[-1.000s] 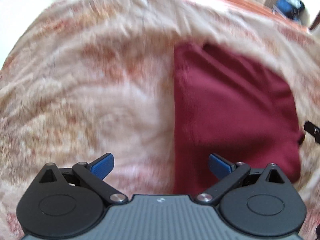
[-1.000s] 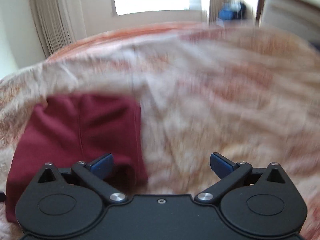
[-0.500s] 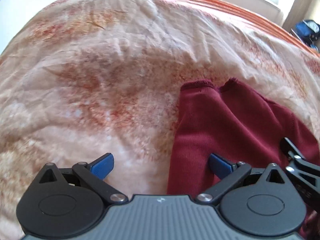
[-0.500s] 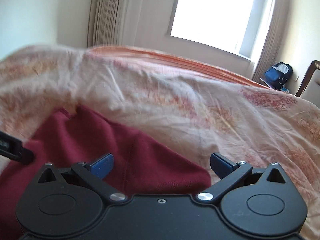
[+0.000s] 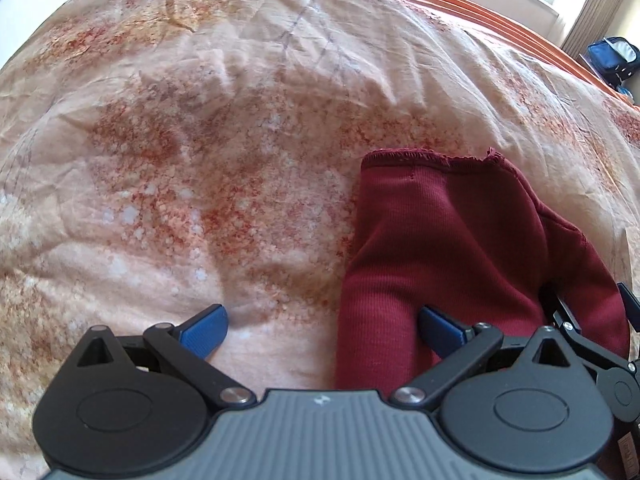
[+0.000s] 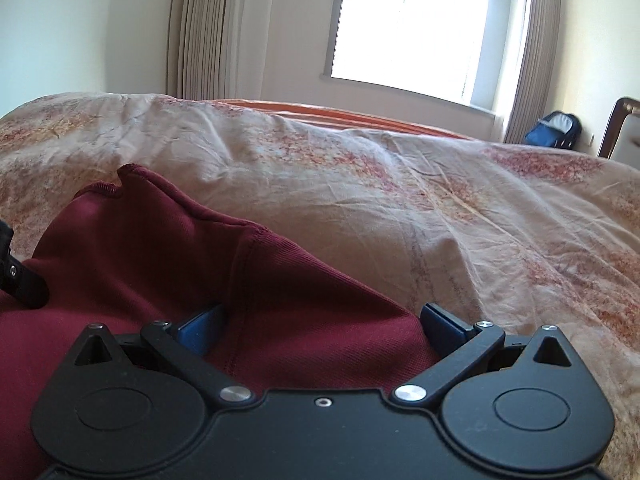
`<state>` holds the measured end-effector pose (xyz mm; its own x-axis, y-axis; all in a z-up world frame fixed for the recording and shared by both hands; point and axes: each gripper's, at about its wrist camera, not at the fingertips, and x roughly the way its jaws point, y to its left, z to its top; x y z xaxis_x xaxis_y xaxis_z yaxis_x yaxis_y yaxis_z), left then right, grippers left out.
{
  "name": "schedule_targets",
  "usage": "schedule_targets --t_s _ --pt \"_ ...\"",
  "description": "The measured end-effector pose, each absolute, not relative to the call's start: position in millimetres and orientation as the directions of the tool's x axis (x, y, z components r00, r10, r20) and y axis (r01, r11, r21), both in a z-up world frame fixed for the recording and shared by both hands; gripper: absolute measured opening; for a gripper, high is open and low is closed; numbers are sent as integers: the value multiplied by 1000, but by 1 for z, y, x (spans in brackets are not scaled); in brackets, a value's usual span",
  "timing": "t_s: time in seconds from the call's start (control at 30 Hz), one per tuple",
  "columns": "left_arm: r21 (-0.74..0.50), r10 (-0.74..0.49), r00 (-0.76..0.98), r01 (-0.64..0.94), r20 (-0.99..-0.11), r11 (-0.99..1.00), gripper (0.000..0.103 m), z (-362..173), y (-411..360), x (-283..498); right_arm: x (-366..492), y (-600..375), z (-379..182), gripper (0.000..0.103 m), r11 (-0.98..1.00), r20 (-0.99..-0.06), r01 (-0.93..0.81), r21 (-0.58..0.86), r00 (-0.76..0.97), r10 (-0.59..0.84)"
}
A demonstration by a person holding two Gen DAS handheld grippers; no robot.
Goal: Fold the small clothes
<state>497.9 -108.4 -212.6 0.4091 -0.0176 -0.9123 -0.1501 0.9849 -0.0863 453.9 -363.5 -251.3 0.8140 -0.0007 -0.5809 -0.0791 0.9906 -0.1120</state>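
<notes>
A dark red knit garment (image 5: pixel 452 248) lies folded on the patterned bedspread (image 5: pixel 200 160); it also shows in the right wrist view (image 6: pixel 160 248). My left gripper (image 5: pixel 324 330) is open, its jaws straddling the garment's near left edge, the right fingertip (image 5: pixel 440 330) over the cloth. My right gripper (image 6: pixel 320 328) is open, with the garment's near right corner bunched up between its blue fingertips (image 6: pixel 200 328). The right gripper's black frame shows at the left wrist view's right edge (image 5: pixel 600 344).
The bedspread (image 6: pixel 440 208) stretches far and to the sides, with an orange sheet edge (image 6: pixel 340 114) behind. Curtains (image 6: pixel 212 28) and a bright window (image 6: pixel 420 20) stand beyond the bed. A blue bag (image 6: pixel 554 130) and a chair (image 6: pixel 618 128) are at the far right.
Both grippers have moved in low onto the garment's near edge from either side. The garment's right corner is now lifted between the right gripper's fingers. Both stay open.
</notes>
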Motion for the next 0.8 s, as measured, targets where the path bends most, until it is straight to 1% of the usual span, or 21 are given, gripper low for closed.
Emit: schedule_targets --t_s 0.43,0.57,0.63,0.7,0.77,0.8 --pt "-87 -17 412 -151 -911 985 103 -211 -111 494 451 -364 -253 102 990 -566 -75 -118 824 -5" --pt "-96 -25 413 -151 -911 984 103 -207 -108 494 453 -363 -246 102 990 -590 -82 -117 807 -3" --pt "-125 -49 424 -154 -904 980 102 -201 -103 490 454 -362 -236 102 989 -615 -87 -120 789 -5" --pt "-192 -106 468 -139 -877 972 102 -192 -95 478 447 -363 -221 103 991 -608 -73 -108 794 -8" --pt "-259 -172 504 -108 -847 960 102 -186 -87 463 432 -368 -205 103 997 -585 -67 -42 810 30" --pt "-272 -189 506 -94 -841 958 102 -184 -84 456 423 -372 -198 103 997 -578 -71 5 814 60"
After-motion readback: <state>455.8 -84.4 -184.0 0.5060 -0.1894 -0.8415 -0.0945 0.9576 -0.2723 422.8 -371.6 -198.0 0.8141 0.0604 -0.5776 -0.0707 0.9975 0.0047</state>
